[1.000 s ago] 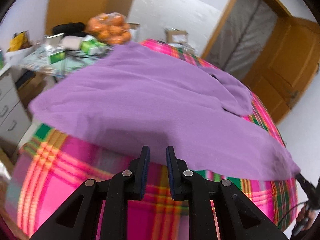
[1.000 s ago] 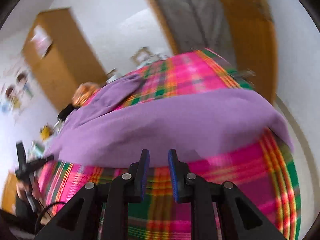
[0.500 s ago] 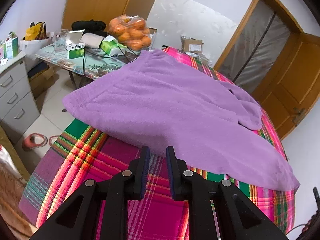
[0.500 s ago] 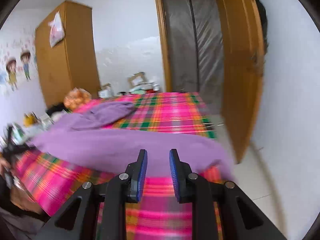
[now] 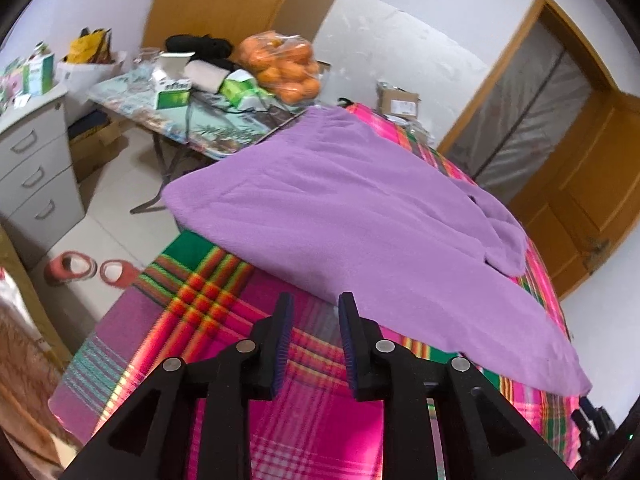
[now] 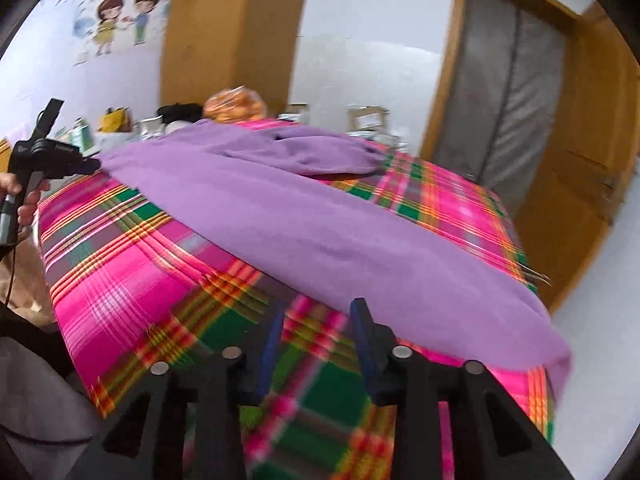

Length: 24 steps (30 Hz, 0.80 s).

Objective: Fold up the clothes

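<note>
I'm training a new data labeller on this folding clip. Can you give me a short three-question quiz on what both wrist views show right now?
1. True or false: the left gripper grips the purple garment.
2. What covers the bed? A white sheet, B pink plaid cover, C bare mattress.
3. Fill in: the right gripper's jaws are ____.

Key: 1 false, its jaws are apart and empty; 2 B; 3 open.

Bedroom clutter around my workspace.
I see a pink-and-green plaid bedspread [image 5: 192, 300], a side table [image 5: 216, 136] carrying a bag of oranges [image 5: 286, 66], green-and-white boxes [image 5: 172, 94] and a black bundle [image 5: 200, 44]. A grey drawer unit [image 5: 32, 168] stands left, red slippers [image 5: 94, 270] on the floor, a wooden door [image 5: 588, 200] right, cartoon wall stickers [image 6: 120, 20].
</note>
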Tool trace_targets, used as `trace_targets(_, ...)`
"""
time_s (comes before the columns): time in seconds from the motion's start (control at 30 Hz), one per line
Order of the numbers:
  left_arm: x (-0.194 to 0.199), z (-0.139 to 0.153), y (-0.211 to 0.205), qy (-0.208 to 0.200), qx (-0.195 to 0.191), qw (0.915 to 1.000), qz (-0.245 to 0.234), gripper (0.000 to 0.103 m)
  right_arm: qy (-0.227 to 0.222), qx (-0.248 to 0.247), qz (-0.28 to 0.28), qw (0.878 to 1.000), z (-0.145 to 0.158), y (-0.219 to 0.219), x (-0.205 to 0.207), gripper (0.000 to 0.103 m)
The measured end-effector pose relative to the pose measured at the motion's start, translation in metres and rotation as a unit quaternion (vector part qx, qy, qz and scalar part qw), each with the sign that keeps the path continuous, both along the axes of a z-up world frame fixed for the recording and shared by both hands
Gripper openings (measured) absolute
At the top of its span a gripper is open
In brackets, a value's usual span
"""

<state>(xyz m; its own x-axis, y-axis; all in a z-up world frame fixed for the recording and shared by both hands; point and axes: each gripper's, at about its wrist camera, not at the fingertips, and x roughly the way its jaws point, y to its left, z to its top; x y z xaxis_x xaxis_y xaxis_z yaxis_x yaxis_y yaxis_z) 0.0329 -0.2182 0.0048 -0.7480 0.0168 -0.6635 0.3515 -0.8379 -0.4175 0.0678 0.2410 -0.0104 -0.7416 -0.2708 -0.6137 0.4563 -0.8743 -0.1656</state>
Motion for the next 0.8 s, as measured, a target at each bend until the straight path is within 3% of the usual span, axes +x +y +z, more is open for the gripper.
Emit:
trace_targets(0.3,-0.007,-0.011,-0.025,-0.001,0.027,0.9988,0.042,0.024,-0.054,0.074,0.075,0.993,-0.017,-0.041,-0.023,0.04)
trace_targets(0.43,-0.01,-0.012,-0.035,0.002,0.033,0.9977,0.06,0.024,-0.037,0.111,0.092,0.989,-0.019,-0.056,-0.027,0.041)
trace_targets(0.8,-0.017,-0.014,-0.061,0.011,0.066,0.9932,0.095,0.024,-0.034,0.116,0.113,0.986,-0.02,-0.076,-0.049,0.037)
